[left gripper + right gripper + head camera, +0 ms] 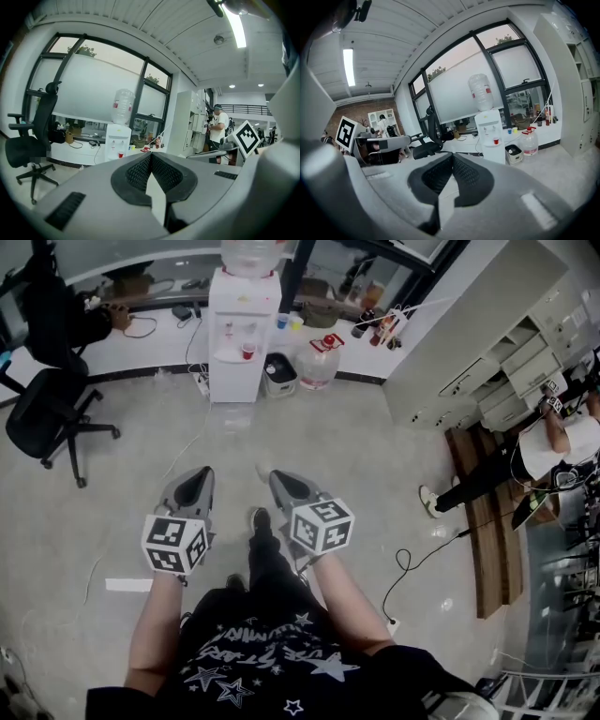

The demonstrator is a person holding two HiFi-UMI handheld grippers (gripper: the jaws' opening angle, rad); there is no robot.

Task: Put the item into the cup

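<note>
My left gripper (195,486) and right gripper (286,487) hang side by side over the bare floor in front of my body, both pointing at the far wall. In the left gripper view the left gripper (151,155) is shut with its tips touching and nothing between them. The right gripper (452,156) is shut and empty too. A small red cup (247,352) stands in the recess of a white water dispenser (239,320) far ahead; the same red cup (496,141) shows in the right gripper view. No loose item is in sight.
A black office chair (52,413) stands at the left. A large water jug (320,362) and a small bin (279,374) sit right of the dispenser. White cabinets (487,343) and a person (553,451) are at the right. A cable (417,563) crosses the floor.
</note>
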